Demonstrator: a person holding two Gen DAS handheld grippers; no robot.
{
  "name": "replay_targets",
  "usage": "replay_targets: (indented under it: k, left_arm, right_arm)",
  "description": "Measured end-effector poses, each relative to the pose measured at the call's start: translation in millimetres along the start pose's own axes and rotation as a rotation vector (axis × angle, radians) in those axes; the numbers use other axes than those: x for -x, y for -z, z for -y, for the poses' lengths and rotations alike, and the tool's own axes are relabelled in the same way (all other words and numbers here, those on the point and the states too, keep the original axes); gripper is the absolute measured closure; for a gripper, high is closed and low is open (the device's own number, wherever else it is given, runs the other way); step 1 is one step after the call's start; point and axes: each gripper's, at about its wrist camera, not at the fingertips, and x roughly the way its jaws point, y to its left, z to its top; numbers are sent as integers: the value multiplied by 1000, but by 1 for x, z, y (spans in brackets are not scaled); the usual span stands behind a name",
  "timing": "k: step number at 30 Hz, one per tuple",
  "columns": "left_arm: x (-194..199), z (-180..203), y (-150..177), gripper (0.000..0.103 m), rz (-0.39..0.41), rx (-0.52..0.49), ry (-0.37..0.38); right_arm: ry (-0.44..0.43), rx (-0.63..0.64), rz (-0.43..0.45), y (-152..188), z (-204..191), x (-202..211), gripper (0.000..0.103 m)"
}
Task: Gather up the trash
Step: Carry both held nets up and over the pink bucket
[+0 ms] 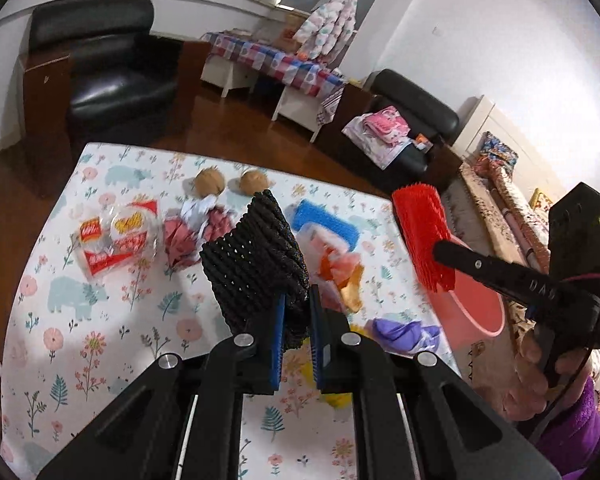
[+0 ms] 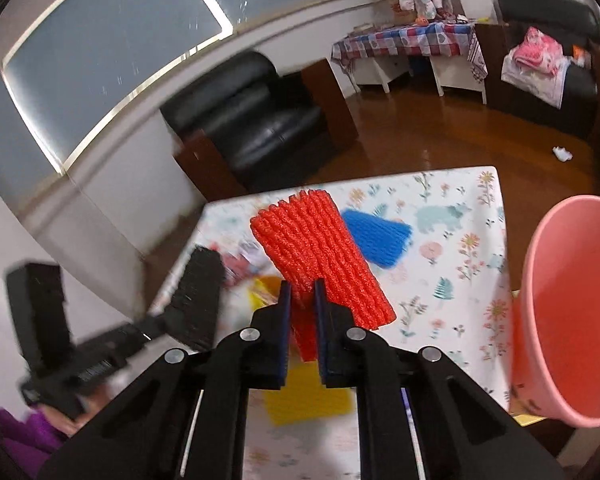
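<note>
your left gripper (image 1: 296, 320) is pinching the black net (image 1: 256, 256) by its near end, held clear above the tabletop (image 1: 100, 320). its long axis runs away from you, free end up and tilted left. your right gripper (image 2: 302, 300) is clamped on the red net (image 2: 320, 256) the same way, its axis leaning up and left, beside the pink bin (image 2: 572, 320). judgement: end grips keep both nets clear of the remaining litter for dropping into the bin. the blue net (image 2: 380, 236) lies flat on the tabletop.
</note>
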Motion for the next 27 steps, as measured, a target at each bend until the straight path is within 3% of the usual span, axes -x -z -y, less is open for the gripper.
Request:
replay_targets:
  k: [4, 14, 22, 27]
  left_arm:
    - [6, 15, -10, 93, 26, -35, 18]
    - [-11, 92, -26, 93, 27, -161, 139]
    - [-50, 182, -22, 93, -42, -283, 268]
    - [-87, 225, -12, 93, -110, -314, 317]
  right_arm:
    - [-1, -41, 70, -9, 5, 19, 92]
    - [170, -156, 198, 5, 63, 81, 92]
    - [315, -254, 247, 33, 124, 116, 92]
    - [345, -320, 242, 50, 155, 120, 91]
